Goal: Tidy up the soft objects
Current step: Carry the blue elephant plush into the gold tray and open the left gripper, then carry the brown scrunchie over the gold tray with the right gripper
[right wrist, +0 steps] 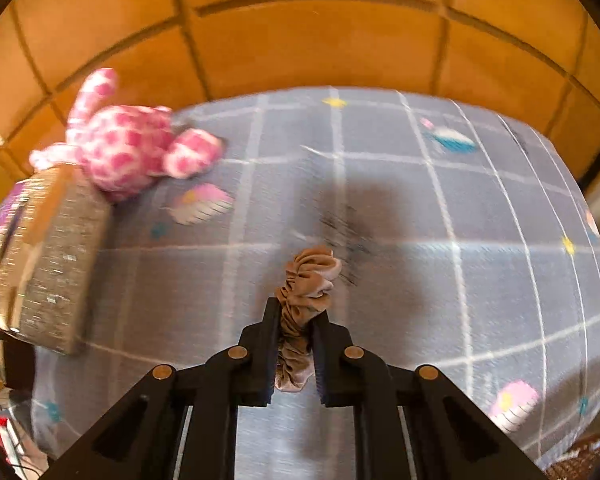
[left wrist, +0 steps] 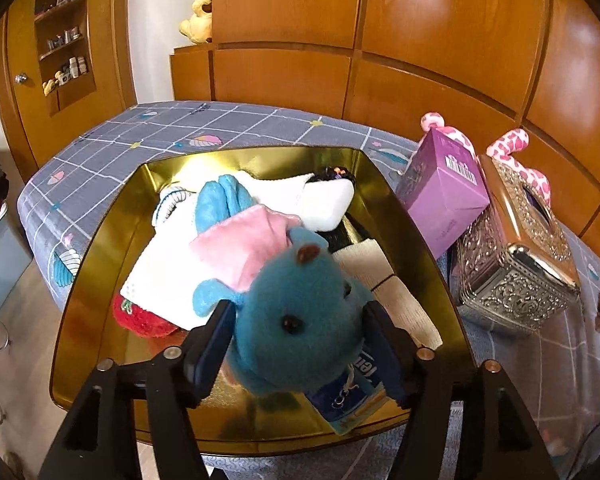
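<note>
In the left wrist view my left gripper is shut on the head of a blue plush toy with a pink bib, held over a gold tin tray. In the tray lie white cloths, a white sock, a red strawberry plush and a beige cloth. In the right wrist view my right gripper is shut on a brown velvet scrunchie, above the grey checked bedspread. A pink spotted plush lies at the far left.
A purple box and an ornate silver tissue box stand right of the tray; the tissue box also shows in the right wrist view. The pink plush lies behind them. A wooden headboard backs the bed.
</note>
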`<state>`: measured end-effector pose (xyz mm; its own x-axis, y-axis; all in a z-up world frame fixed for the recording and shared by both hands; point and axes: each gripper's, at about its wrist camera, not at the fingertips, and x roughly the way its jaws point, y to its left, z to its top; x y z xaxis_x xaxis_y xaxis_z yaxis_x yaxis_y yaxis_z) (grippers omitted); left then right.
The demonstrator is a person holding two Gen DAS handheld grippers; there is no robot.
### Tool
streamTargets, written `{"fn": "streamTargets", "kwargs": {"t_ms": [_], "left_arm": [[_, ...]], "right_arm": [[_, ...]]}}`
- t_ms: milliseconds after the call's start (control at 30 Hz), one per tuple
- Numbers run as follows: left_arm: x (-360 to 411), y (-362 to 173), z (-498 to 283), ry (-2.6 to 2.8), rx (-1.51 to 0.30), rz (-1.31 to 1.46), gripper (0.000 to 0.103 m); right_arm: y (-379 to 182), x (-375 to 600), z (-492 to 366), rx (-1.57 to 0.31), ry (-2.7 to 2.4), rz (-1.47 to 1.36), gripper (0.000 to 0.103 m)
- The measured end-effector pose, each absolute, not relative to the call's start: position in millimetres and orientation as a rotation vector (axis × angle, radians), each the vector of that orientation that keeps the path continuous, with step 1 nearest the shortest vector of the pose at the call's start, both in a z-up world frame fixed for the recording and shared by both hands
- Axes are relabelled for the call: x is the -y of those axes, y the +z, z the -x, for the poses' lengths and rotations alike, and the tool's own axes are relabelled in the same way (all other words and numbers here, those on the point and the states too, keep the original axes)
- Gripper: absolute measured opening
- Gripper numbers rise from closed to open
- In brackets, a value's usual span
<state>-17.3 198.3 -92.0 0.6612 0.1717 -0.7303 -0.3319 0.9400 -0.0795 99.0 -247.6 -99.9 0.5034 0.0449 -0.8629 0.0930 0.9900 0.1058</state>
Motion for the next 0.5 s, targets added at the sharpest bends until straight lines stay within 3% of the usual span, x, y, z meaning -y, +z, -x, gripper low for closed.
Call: {"fn": "streamTargets", "kwargs": {"t_ms": [200, 500], "left_arm": [[-201, -81, 21, 0.309, -0.765, 0.208, 0.08], [-197, -62, 30, 0.31, -0.722, 0.187, 0.086]], "right_arm": [[-76, 206, -111, -0.984, 0.062, -0.113, 0.013], [-63, 164, -132, -0.953, 0.134, -0.083, 0.013]]}}
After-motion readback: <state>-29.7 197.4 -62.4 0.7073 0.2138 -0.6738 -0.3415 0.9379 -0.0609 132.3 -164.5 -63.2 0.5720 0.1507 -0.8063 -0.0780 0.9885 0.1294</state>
